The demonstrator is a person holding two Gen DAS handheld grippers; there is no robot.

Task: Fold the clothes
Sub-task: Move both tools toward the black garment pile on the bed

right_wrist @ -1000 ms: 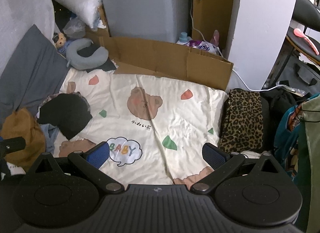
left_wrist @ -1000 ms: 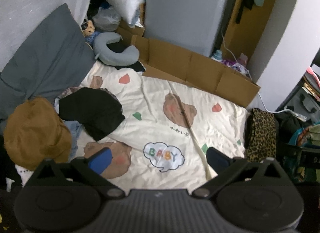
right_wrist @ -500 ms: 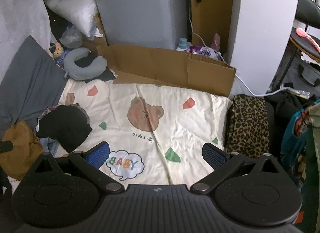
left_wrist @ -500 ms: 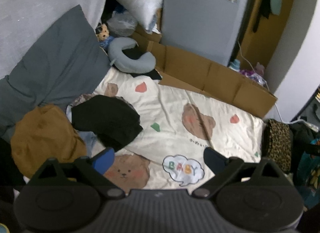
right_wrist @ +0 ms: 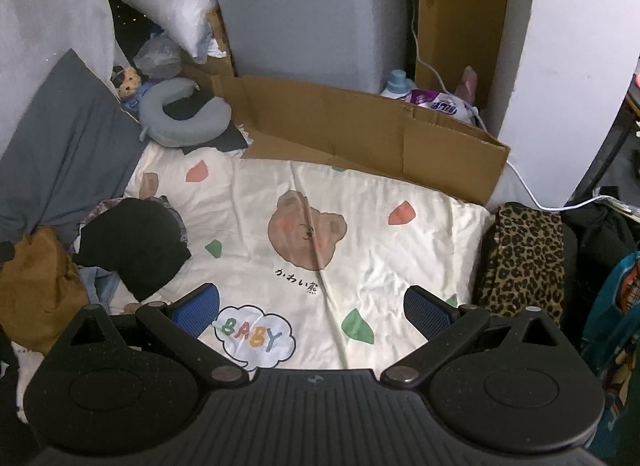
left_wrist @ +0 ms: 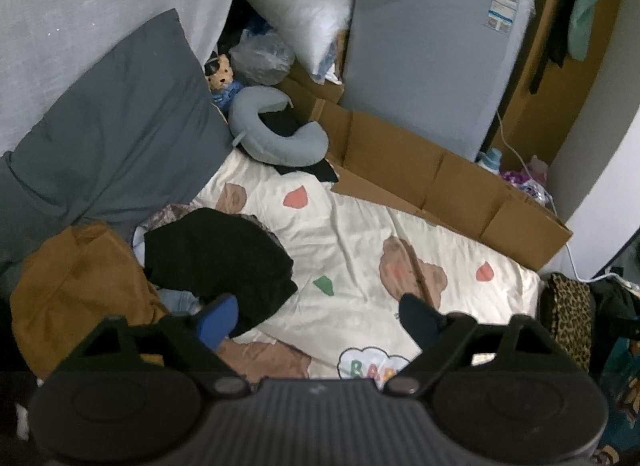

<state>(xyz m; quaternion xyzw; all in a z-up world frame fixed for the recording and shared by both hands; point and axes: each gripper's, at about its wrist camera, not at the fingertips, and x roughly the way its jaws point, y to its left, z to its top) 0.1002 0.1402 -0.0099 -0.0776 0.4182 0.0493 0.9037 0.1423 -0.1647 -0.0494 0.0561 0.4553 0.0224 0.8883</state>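
Observation:
A heap of clothes lies at the left edge of the cream bear-print blanket: a black garment on top, a brown garment to its left, and light blue denim under them. My left gripper is open and empty, its left fingertip over the black garment's near edge. In the right wrist view the black garment and brown garment lie at the left. My right gripper is open and empty above the blanket near the "BABY" print.
A grey pillow leans at the left, with a grey neck pillow and a small plush behind. A flattened cardboard box edges the far side before a grey appliance. A leopard-print cloth lies at right.
My left gripper has swung left and forward towards the clothes heap, which now sits closer and more central. My right gripper has moved slightly forward over the blanket. Both stayed open.

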